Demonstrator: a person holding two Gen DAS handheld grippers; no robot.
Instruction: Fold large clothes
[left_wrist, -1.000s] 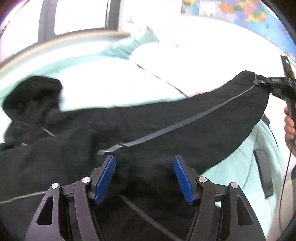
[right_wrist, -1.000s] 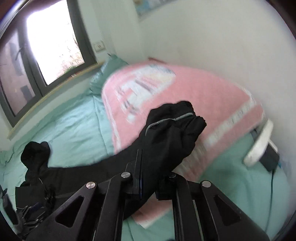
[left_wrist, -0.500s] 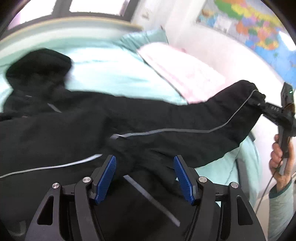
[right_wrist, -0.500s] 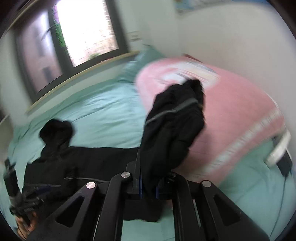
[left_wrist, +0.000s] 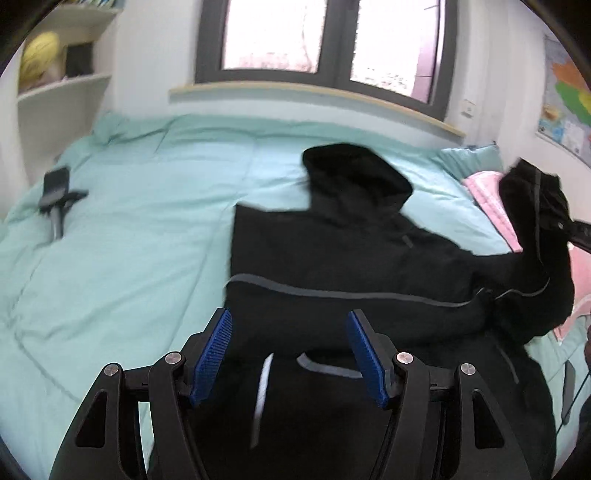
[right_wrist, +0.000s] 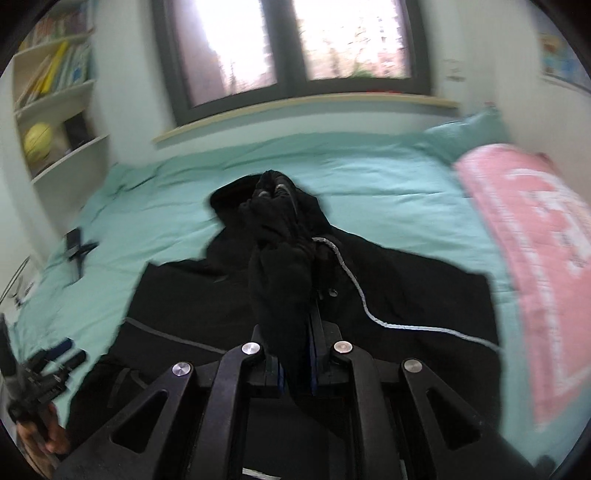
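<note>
A large black hooded jacket (left_wrist: 332, 266) with grey piping lies spread on the mint green bed, hood toward the window. My left gripper (left_wrist: 290, 347) is open and empty, hovering just over the jacket's lower body. My right gripper (right_wrist: 293, 354) is shut on the jacket's black sleeve (right_wrist: 280, 269), holding it lifted over the jacket's body (right_wrist: 406, 295). In the left wrist view the raised sleeve (left_wrist: 535, 236) hangs from the right gripper at the right edge.
A pink blanket (right_wrist: 535, 251) lies on the bed's right side by a mint pillow (right_wrist: 465, 136). A dark phone holder (left_wrist: 57, 199) lies on the bed at the left. Shelves (right_wrist: 55, 92) stand at the left wall, a window behind.
The right gripper has swung the sleeve from out over the pink blanket inward across the jacket's body. The left gripper has turned to face the window, staying open.
</note>
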